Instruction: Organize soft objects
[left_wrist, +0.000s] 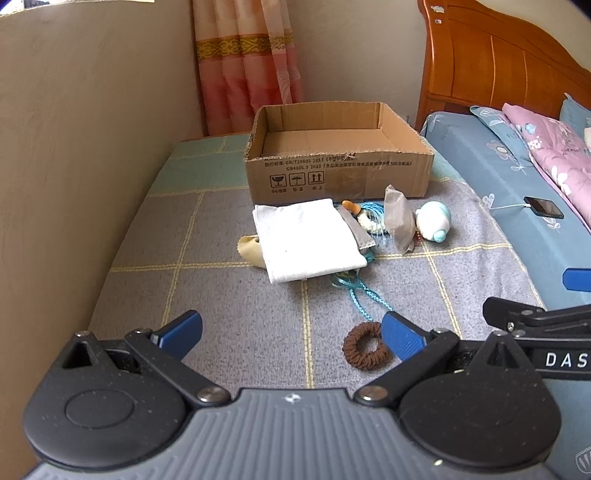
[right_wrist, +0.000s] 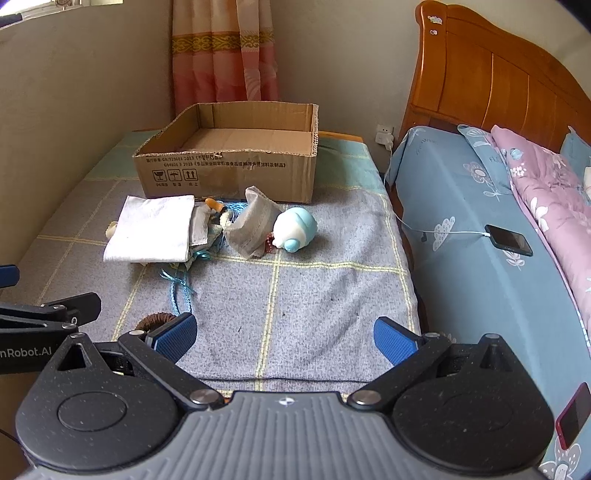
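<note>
Both the left claw (left_wrist: 291, 332) and right claw (right_wrist: 284, 338) gape wide, empty, seemingly above the blanket (right_wrist: 314, 280).

- A cardboard box (left_wrist: 338, 173) sat at the back of the mat (left_wrist: 229, 332).
- Before it lay a folded cloth (left_wrist: 306, 240), with a plush toy (left_wrist: 434, 220) to its right.
- A hair tie (left_wrist: 364, 344) lay nearest.
- The bed (right_wrist: 480, 236) stood right of the mat.

An open cardboard box (right_wrist: 225, 173) stands empty at the far end of the checked blanket. Just in front lie a folded white cloth (right_wrist: 151, 229), a grey pouch (right_wrist: 251, 229), a pale blue-and-white plush toy (right_wrist: 295, 229) and tangled blue cord (right_wrist: 181, 288); nearer, a brown scrunchie (left_wrist: 365, 345).
</note>
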